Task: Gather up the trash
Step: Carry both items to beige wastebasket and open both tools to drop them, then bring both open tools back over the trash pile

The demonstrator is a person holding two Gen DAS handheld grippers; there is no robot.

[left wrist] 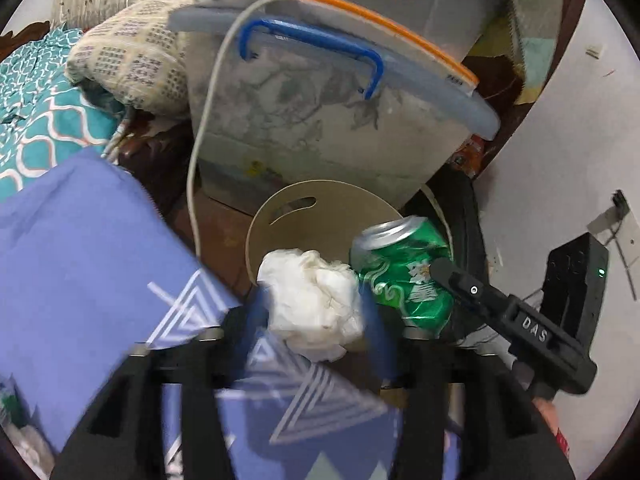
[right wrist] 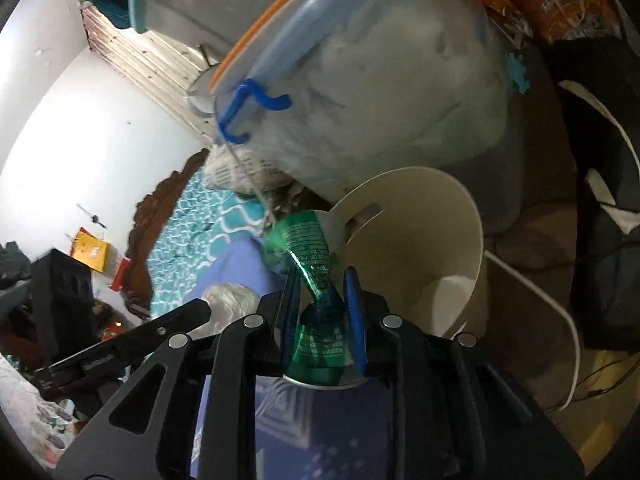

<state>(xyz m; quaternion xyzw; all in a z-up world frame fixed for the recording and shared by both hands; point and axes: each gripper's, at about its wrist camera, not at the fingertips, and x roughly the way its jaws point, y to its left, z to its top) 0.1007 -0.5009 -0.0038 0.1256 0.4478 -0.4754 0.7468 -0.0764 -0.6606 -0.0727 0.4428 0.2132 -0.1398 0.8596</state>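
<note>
The can [left wrist: 404,276] was thin green metal, glossy and crumpled, with a bare silvery top. The wad of tissue [left wrist: 316,304] was white paper, matt and creased. The bin [right wrist: 420,248] looked like smooth beige plastic with a dull sheen. The storage box [left wrist: 320,128] was cloudy, translucent plastic with a glossy blue plastic handle [left wrist: 316,48] and an orange-edged lid. The blue bedsheet [left wrist: 80,248] was soft matt cloth printed with pale triangles; the teal cover [left wrist: 36,120] was patterned cloth too. The fingers [right wrist: 354,304] wore smooth blue pads on matt black plastic frames with shiny metal pins.
</note>
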